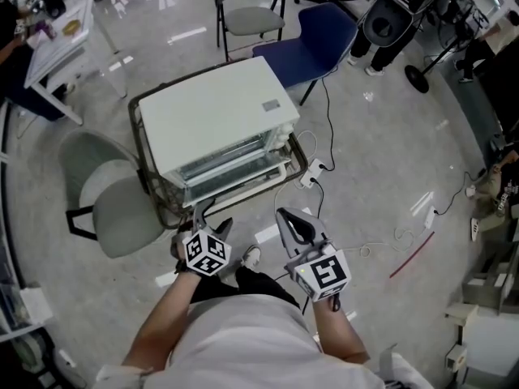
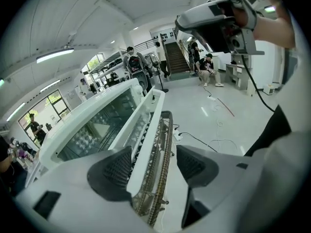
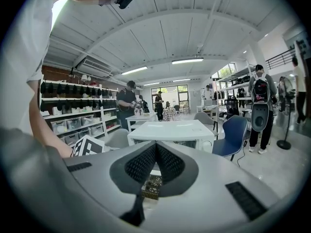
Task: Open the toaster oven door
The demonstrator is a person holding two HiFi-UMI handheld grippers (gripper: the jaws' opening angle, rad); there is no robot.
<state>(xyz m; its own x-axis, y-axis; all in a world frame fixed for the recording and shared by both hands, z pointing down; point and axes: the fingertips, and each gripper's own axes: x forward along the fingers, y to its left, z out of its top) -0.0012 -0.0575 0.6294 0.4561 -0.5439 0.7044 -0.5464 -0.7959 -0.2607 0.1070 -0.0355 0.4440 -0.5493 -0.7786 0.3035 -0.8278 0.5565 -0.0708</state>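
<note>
Two grippers | left gripper (image 2: 155,165) fingers apart astride handle (image 2: 147,135), unclamped | right gripper (image 3: 155,161) fingers together, empty | toaster oven door (image 1: 231,167) likely stiff, glass: pull handle.

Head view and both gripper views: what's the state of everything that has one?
toaster oven door: not swung down; shut or barely ajar, cannot tell which.
left gripper: open, door handle between the jaws, not clamped.
right gripper: shut, empty.
blue chair: unoccupied.
</note>
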